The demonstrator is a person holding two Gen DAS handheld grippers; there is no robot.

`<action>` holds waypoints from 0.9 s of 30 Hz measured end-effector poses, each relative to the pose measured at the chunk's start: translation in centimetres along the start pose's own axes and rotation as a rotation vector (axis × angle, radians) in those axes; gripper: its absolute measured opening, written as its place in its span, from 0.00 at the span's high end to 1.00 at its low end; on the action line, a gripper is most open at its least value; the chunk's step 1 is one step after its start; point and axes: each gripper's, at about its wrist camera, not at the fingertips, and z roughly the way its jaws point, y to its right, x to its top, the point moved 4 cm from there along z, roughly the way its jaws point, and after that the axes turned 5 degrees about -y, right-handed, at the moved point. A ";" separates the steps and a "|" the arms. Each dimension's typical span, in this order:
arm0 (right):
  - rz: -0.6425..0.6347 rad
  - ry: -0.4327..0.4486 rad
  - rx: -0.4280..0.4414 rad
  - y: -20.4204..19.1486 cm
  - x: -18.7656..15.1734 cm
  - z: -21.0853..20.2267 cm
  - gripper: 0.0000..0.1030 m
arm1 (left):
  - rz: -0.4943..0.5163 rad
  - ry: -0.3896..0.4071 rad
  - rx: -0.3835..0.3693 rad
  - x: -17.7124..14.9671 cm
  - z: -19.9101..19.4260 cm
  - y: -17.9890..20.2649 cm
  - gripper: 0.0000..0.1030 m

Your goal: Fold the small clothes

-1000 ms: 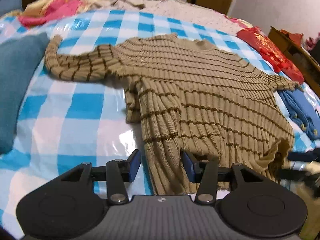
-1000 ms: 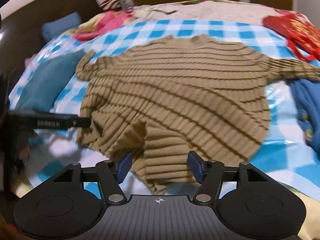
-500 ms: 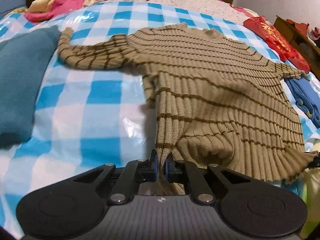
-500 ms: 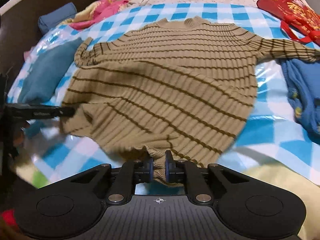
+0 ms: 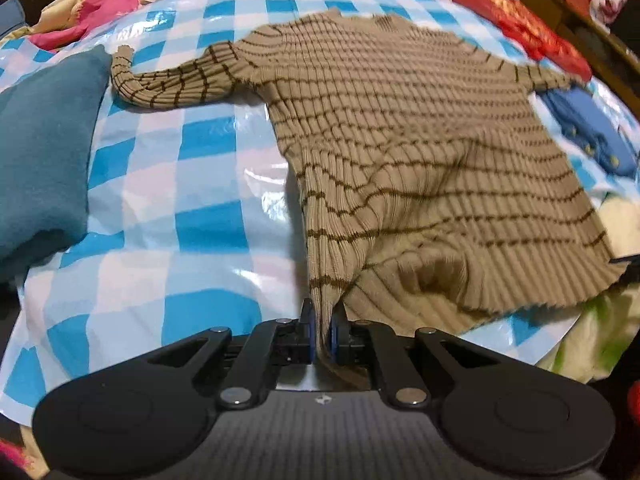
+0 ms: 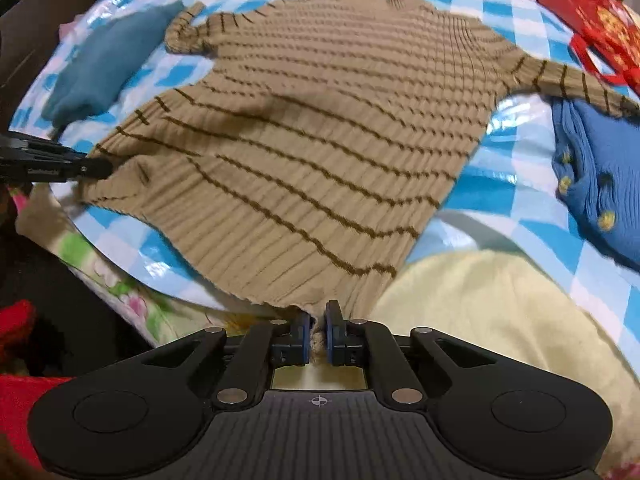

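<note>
A tan ribbed sweater with brown stripes (image 5: 400, 128) lies spread on a blue-and-white checked sheet (image 5: 168, 184), collar at the far side, sleeves out to both sides. My left gripper (image 5: 322, 326) is shut on the sweater's hem at its near left corner. My right gripper (image 6: 316, 330) is shut on the hem of the sweater (image 6: 320, 132) at its near right corner. The hem is pulled taut toward me between both grippers. The left gripper's fingers (image 6: 56, 164) show at the left edge of the right wrist view.
A teal cushion (image 5: 40, 152) lies left of the sweater. A blue garment with yellow buttons (image 6: 596, 176) lies to the right, a red bag (image 6: 600, 28) beyond it. Pink bedding (image 5: 100, 4) sits at the far left. A pale yellow blanket (image 6: 480, 312) hangs at the near edge.
Both grippers closed on the sweater's hem and pulled it back toward the near edge, stretching the body flatter. The crumpled lower part has smoothed out.
</note>
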 end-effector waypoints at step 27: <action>0.040 0.175 -0.234 0.7 0.1 -3.5 0.78 | 0.108 -0.038 -0.038 1.2 3.1 4.3 0.79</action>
